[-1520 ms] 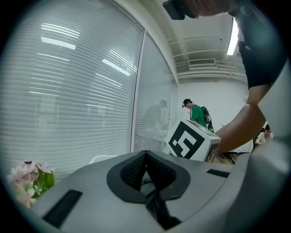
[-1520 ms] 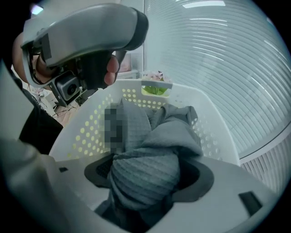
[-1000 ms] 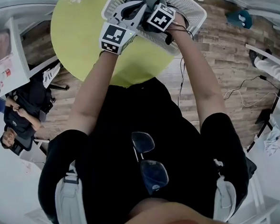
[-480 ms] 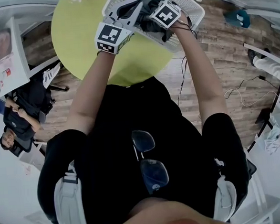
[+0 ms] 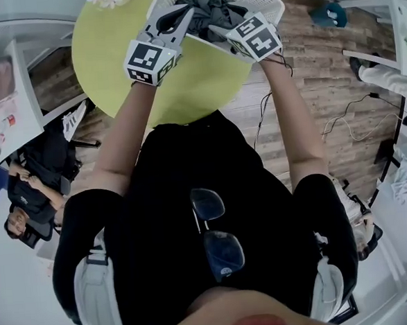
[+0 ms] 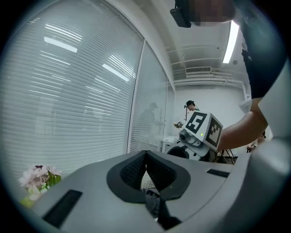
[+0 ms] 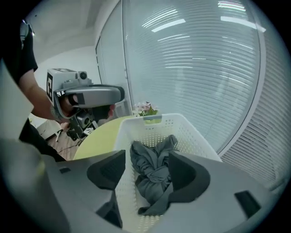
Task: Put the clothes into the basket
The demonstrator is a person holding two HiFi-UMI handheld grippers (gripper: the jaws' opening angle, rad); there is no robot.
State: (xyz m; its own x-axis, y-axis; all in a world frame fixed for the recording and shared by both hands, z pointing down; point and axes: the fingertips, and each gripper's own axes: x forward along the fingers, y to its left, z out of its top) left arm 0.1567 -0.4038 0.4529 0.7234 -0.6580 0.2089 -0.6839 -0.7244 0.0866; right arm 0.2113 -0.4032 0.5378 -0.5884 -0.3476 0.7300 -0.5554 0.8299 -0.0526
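Crumpled, knotted dark grey clothes are lying lengthwise in the white basket, right gripper hovering above with jaws apart, just closing slightly on nothing, left gripper jaws together.

Both bare arms stretch forward to the basket. The left arm ends in the left gripper, raised at the basket's near left corner and pointing almost level across it. Its jaws seem to meet at the tips, though the view along them is too tight to be certain. The right arm holds the right gripper over the basket's near right rim, tilted down into it. Its jaws have just been closing a little, yet they stand apart and press on nothing.
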